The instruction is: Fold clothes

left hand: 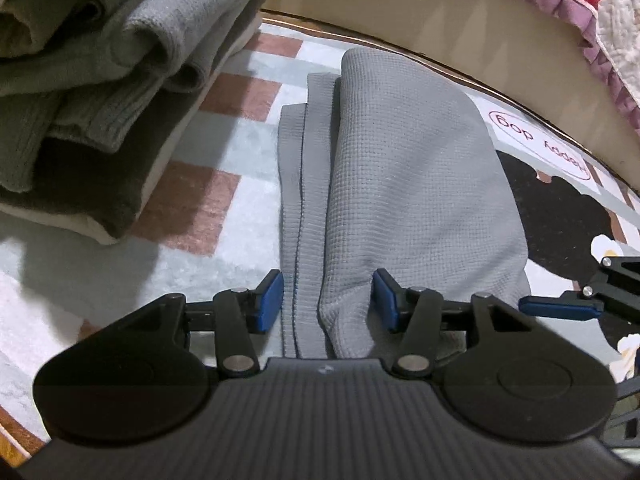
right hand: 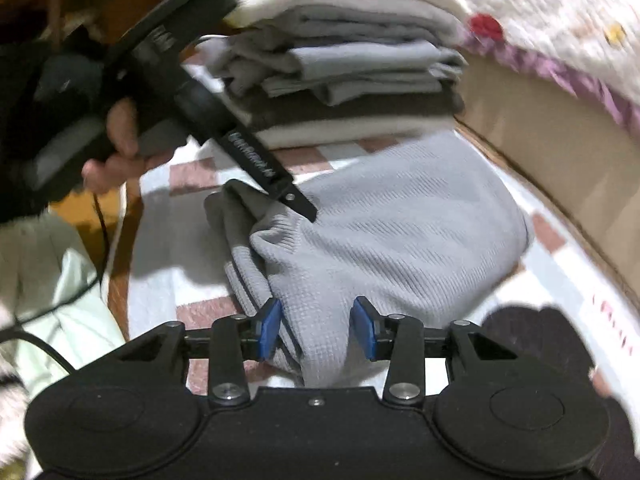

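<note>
Your grey waffle-knit garment (left hand: 404, 184) lies folded into a long bundle on the checked mat (left hand: 208, 208), with its ribbed hem bands stacked along one side and the near end right under both tools. Your left gripper (left hand: 328, 300) stands about half open with the bundle's near end between the blue pads (left hand: 270, 300); neither pad presses on the cloth, so it holds nothing. Your right gripper (right hand: 316, 330) is the same: about half open, the cloth's corner between the pads, no grip. In the right wrist view your left hand (right hand: 116, 152) and its tool reach in over the far edge of the bundle.

This looks like the pause after a fold, so judge the next step as 1 more fold or a lift to the stack. To do it well, take both near corners through all layers, including the ribbed bands, or the lower layers will likely slip out and skew the edge. Keep the 2 tools level with each other as you carry.

The pile of folded clothes (left hand: 92, 92) sits just beside the bundle. The cardboard wall (right hand: 552, 152) runs close along the far side, with a quilt (left hand: 592, 12) overhanging it, so swing wide of both.
</note>
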`<move>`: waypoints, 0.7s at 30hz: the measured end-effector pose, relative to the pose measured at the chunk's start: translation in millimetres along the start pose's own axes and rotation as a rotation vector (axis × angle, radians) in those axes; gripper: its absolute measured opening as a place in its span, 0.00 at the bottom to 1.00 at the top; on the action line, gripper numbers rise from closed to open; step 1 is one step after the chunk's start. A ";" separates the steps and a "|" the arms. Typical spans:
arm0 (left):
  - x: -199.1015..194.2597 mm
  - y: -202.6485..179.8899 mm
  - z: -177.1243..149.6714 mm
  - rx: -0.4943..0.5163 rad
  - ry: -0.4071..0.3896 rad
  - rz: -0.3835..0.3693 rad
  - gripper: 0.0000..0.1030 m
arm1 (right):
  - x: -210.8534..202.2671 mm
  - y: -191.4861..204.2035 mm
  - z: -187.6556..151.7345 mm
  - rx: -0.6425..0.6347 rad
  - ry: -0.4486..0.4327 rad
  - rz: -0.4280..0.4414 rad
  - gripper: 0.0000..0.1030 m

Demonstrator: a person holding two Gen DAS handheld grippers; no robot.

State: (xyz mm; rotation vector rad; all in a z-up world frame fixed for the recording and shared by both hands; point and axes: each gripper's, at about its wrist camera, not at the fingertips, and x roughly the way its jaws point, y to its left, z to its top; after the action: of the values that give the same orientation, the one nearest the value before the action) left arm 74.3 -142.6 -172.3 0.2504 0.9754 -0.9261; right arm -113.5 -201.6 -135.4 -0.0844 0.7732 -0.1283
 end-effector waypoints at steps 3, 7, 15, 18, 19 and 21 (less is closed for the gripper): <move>-4.9 -2.3 2.0 0.021 -0.002 0.040 0.48 | 5.8 6.4 -2.3 -0.054 0.029 0.043 0.34; -50.4 -16.6 9.0 0.078 -0.107 0.027 0.21 | 2.2 5.6 -6.0 -0.049 0.042 0.056 0.33; -26.7 -34.6 -3.7 0.183 0.048 -0.066 0.24 | 2.1 10.8 -5.7 -0.096 0.041 0.067 0.34; -23.0 -27.9 -7.5 0.168 0.086 -0.052 0.24 | -1.5 6.8 -4.8 -0.067 0.032 0.108 0.36; -24.3 -25.2 -6.1 0.158 0.090 -0.048 0.25 | -3.2 3.2 -3.3 -0.052 0.036 0.130 0.37; -24.6 -19.9 -6.0 0.137 0.091 -0.056 0.25 | -8.9 -14.6 2.4 0.030 0.031 0.178 0.34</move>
State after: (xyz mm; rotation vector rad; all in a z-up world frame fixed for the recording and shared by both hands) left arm 49.8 -137.5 -152.0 0.3854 1.0079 -1.0420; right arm -119.3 -214.7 -125.8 0.0148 0.8054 0.0277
